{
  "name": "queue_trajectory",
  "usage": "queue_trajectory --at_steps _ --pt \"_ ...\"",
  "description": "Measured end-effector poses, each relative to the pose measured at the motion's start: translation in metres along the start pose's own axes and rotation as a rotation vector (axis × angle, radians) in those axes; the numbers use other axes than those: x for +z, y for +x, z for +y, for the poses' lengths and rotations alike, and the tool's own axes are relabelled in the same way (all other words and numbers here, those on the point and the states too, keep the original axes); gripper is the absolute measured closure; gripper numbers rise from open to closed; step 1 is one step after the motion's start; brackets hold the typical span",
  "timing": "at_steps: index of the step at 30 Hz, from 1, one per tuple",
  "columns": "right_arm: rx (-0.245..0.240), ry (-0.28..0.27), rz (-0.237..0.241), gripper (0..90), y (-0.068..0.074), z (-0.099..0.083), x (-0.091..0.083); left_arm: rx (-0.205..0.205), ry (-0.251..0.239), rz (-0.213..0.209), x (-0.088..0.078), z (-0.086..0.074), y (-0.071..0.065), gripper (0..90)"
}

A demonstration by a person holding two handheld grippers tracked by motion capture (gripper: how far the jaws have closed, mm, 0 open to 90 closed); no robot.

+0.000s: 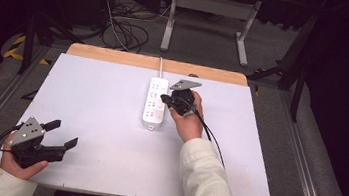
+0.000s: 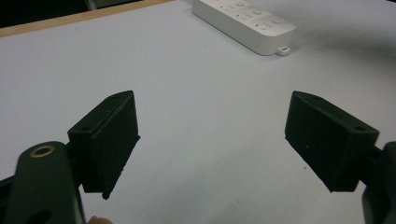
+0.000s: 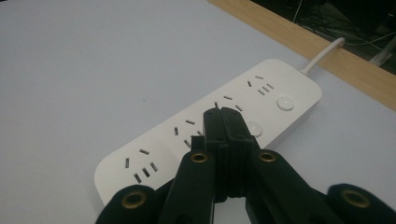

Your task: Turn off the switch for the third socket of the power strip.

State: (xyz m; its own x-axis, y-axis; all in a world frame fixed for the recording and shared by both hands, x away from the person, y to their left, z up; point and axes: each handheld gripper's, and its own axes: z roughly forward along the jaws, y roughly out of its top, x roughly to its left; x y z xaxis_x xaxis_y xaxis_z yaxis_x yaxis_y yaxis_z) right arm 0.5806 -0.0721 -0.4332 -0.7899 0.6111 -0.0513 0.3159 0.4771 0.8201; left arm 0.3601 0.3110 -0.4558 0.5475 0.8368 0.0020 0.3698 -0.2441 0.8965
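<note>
Nearest to me, my left gripper [image 1: 59, 134] rests at the near left corner of the white table [image 1: 94, 158], its jaws spread wide with nothing but bare tabletop between them; in the left gripper view the pads [image 2: 114, 140] stand far apart. It is well away from the work.

Further out, my right gripper [image 1: 165, 98] is clenched tight, jaws pressed pad to pad and holding nothing. In the right gripper view the closed tip [image 3: 223, 122] sits right over the power strip [image 3: 210, 140], close above the middle sockets; I cannot tell whether it touches the surface yet.

Beyond that, the power strip [image 1: 156, 102] lies near the middle of the table's far half, its long axis running away from me toward the wooden far edge [image 1: 117, 56], where its cord [image 1: 161, 66] leaves. My right hand is clearly the nearer one. The round switch buttons [image 3: 285, 103] run along the strip's right side, just beside my tip, so I judge that pressing one needs only a small shift to the right and downward.
</note>
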Motion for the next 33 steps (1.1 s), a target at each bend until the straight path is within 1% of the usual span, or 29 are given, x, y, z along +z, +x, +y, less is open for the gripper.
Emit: queue_trajectory --at_steps 5,6,13,23,26,27,29,33 --pt "0.004 0.005 -0.002 90.0 -0.001 -0.002 0.005 -0.007 0.001 -0.002 0.001 0.000 0.000 18.0" --pt "0.015 0.009 0.000 90.0 -0.001 -0.004 0.007 -0.008 0.000 -0.001 0.001 0.000 0.000 18.0" --pt "0.041 0.027 0.014 90.0 0.000 -0.008 0.015 -0.006 0.003 -0.003 0.001 0.000 0.000 17.9" --pt "0.054 0.050 0.011 90.0 0.000 -0.011 0.021 -0.001 0.006 -0.004 0.001 0.000 0.000 18.0" --pt "0.066 0.054 0.006 90.0 0.000 -0.012 0.022 -0.001 0.008 -0.005 0.001 0.000 0.000 18.0" --pt "0.081 0.055 0.007 90.0 0.000 -0.012 0.023 -0.001 0.009 -0.007 0.001 0.000 0.000 18.0" --pt "0.090 0.058 0.005 90.0 0.000 -0.012 0.023 -0.001 0.009 -0.007 0.001 0.000 0.000 18.0" --pt "0.094 0.062 0.004 90.0 0.001 -0.013 0.025 -0.001 0.010 -0.007 0.001 0.000 0.000 18.0"
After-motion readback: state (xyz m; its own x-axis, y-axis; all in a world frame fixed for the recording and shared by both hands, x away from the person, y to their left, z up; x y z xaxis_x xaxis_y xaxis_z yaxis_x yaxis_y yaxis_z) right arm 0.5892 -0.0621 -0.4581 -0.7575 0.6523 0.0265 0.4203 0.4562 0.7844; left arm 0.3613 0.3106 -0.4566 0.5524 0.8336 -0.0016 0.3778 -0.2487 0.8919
